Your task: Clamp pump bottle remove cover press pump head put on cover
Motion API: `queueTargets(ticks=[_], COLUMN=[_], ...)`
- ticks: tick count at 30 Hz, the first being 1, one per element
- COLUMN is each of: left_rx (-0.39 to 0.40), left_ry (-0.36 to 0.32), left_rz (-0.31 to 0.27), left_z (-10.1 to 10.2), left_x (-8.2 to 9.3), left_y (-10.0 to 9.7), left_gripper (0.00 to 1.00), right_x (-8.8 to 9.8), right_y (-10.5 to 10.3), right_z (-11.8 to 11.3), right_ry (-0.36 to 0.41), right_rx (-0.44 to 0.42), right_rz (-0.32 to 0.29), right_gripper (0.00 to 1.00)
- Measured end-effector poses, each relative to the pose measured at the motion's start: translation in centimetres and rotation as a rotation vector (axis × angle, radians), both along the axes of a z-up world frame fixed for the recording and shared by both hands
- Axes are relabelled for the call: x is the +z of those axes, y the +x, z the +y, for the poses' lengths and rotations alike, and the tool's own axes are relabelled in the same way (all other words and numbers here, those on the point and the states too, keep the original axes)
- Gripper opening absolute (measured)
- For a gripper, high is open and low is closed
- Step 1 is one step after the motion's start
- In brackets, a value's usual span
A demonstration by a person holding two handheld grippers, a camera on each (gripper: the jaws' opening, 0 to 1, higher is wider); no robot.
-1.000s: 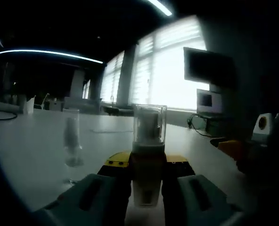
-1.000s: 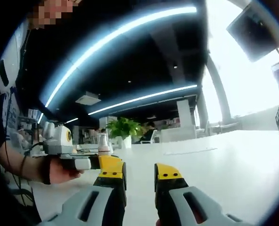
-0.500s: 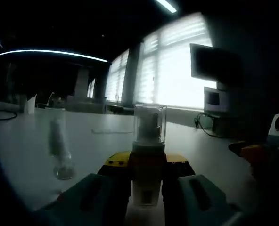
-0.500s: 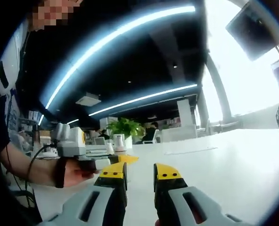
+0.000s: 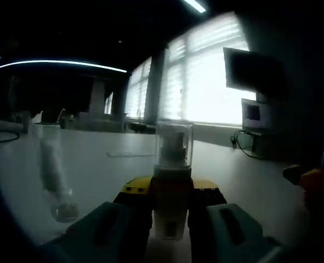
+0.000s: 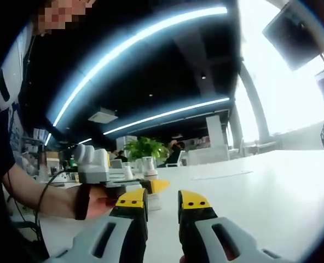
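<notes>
A small pump bottle (image 5: 172, 211) with a clear cover (image 5: 173, 143) on its head stands upright between the yellow-tipped jaws of my left gripper (image 5: 172, 192), which is shut on its body. In the right gripper view the same bottle (image 6: 149, 166) sits in the left gripper (image 6: 145, 187), held by a person's hand (image 6: 96, 201) just left of my own jaws. My right gripper (image 6: 162, 203) is open over the white table (image 6: 271, 186) with nothing between its fingers. Its orange tip (image 5: 314, 178) shows at the right edge of the left gripper view.
A clear glass (image 5: 51, 178) with something pale inside stands on the table to the bottle's left. A monitor (image 5: 255, 71), a small screen (image 5: 253, 114) and a cable (image 5: 244, 150) lie at the far right. A green plant (image 6: 143, 147) stands beyond the table.
The left gripper with the bottle has moved right, closer to the right gripper's jaws. The left view has panned with it, so the glass sits further left. The right gripper stays still.
</notes>
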State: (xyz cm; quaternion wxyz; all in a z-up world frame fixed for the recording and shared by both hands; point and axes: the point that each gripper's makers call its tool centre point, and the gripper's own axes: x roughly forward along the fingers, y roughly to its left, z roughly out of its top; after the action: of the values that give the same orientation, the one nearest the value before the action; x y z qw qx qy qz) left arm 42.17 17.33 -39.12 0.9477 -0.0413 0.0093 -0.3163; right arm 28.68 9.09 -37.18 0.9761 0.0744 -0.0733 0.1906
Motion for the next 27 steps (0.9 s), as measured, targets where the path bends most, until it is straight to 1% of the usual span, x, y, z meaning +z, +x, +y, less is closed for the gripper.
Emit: queueTargets(ticks=[8,11,12,15,18,22,27], left_rx=[-0.004,-0.010,-0.010,-0.009,0.003,0.023,0.011], left_ry=[0.024,0.063,0.068,0.071,0.053,0.053,0.065], left_rz=[-0.012,-0.046,-0.048,-0.047,-0.038,-0.036,-0.051], left_z=[-0.8,-1.3,-1.4,-1.3,-1.3,-1.0,-1.1], left_x=[-0.3,-0.3,-0.4,-0.7,-0.6,-0.6,-0.7], left_y=[0.6,0.6,0.5,0.7,0.7,0.8,0.5], left_gripper=[0.14,0.14,0.14,0.14,0.14,0.14,0.15], right_x=[-0.1,-0.1,-0.1,-0.1,-0.1,-0.1,-0.1], right_y=[0.1,0.1,0.1,0.1,0.1,0.1,0.1], right_z=[0.1,0.1,0.1,0.1,0.1,0.1,0.0], right_ry=[-0.008,-0.009,-0.007,-0.006,-0.010,-0.008,-0.008], right_rx=[0.000,-0.001,-0.001,0.000,-0.002,0.000,-0.001], right_rz=[0.003,0.005,0.005,0.005,0.005,0.005,0.003], right_gripper=[0.16,0.16,0.16,0.16,0.16,0.16,0.16])
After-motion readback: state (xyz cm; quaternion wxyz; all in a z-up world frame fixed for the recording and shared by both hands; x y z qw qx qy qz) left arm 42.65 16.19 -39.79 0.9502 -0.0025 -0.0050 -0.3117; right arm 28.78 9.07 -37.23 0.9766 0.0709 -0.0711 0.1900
